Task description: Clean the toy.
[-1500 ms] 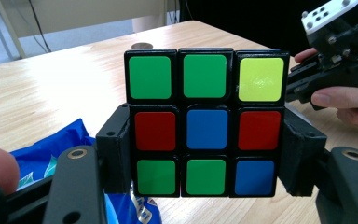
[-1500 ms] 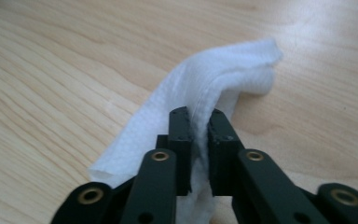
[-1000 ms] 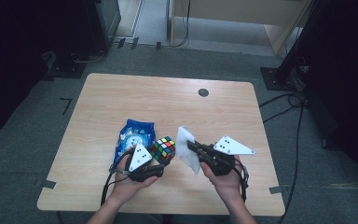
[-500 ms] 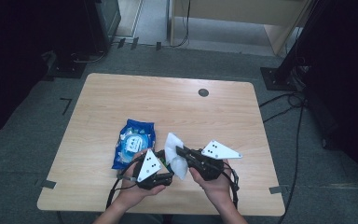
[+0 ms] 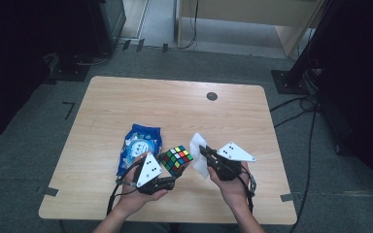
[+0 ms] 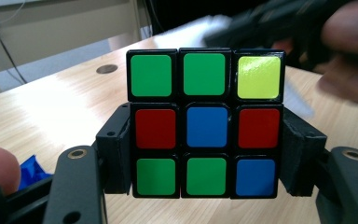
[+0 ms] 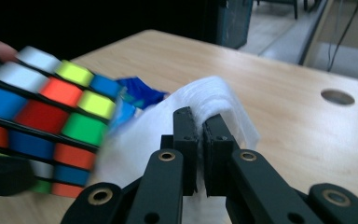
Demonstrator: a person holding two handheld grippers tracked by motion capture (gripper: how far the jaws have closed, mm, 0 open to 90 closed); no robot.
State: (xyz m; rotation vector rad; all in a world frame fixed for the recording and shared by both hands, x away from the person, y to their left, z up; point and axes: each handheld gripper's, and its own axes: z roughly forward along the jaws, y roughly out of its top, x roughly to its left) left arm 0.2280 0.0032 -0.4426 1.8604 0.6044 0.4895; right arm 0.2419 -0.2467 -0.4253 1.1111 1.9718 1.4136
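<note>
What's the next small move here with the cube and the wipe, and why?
Probably bring the right claw sideways so the white wipe meets the puzzle cube. The left claw holds the cube off the table by its sides, its faces exposed. The right claw is shut on the wipe, which hangs just beside the cube; contact isn't clear yet.

Left gripper [image 6: 205,158] clamps puzzle cube [image 6: 205,123] by its sides above wooden table [image 6: 51,107]

Lab: bare table [image 5: 126,97], floor cables [image 5: 291,104]
</note>
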